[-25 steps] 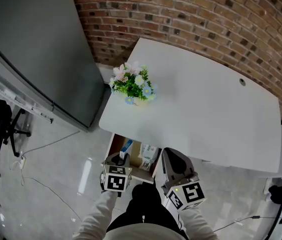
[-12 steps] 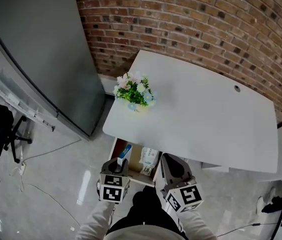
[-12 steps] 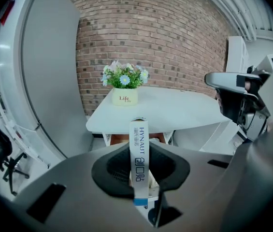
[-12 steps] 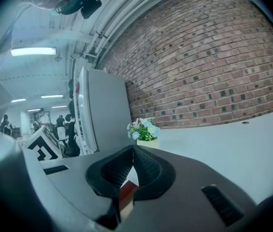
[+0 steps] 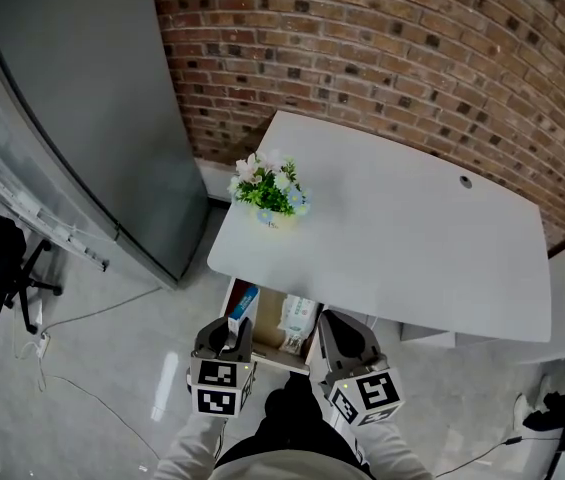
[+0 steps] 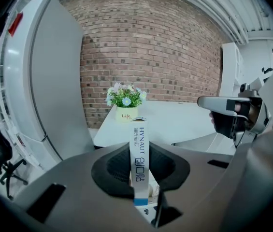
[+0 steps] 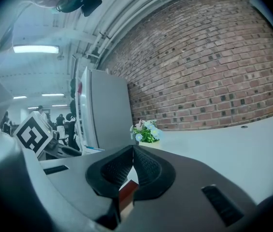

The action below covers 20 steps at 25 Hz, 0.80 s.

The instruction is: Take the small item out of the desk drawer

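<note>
While looking down from the head view, can only just spot a slim white box point(image 5: 243, 300) with a blue end poking out of the left gripper point(image 5: 232, 330), over the open drawer point(image 5: 270, 322) under the white desk point(image 5: 412, 238). Need the left gripper view to see the grip properly: jaws partway closed, pads squeezing both flat sides, box upright. Also catches the flower pot point(image 6: 126, 113) dead ahead. Over in the right gripper view, right gripper point(image 7: 133, 164) closed tip to tip, holding nothing. White packet point(image 5: 298, 316) down in the drawer, head view only.
</note>
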{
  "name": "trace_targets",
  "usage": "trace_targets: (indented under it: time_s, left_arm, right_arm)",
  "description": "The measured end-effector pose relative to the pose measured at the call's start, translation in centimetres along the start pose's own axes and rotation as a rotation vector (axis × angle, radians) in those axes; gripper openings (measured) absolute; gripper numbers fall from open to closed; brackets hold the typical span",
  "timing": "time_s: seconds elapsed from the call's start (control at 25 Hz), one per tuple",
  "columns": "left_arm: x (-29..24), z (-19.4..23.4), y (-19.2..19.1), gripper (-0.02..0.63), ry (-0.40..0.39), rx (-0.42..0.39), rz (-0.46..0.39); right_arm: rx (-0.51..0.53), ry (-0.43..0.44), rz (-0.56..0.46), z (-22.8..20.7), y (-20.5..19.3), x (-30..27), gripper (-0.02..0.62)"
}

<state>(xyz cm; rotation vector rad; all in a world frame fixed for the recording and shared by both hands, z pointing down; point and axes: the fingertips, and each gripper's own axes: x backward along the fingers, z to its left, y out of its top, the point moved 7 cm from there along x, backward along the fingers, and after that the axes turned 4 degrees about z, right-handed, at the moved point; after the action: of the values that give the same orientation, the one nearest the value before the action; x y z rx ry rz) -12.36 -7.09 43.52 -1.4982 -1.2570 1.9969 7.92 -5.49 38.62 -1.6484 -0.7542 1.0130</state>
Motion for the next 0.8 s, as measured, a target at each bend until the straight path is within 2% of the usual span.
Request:
trace_targets:
  time_s: [0.8]
  left_arm:
    - [5.2, -0.1, 2.1, 0.08, -0.008, 0.041, -0.163]
  right_arm:
    - [0.0, -0.028, -0.024, 1.2, 0.5, 2.2, 0.026]
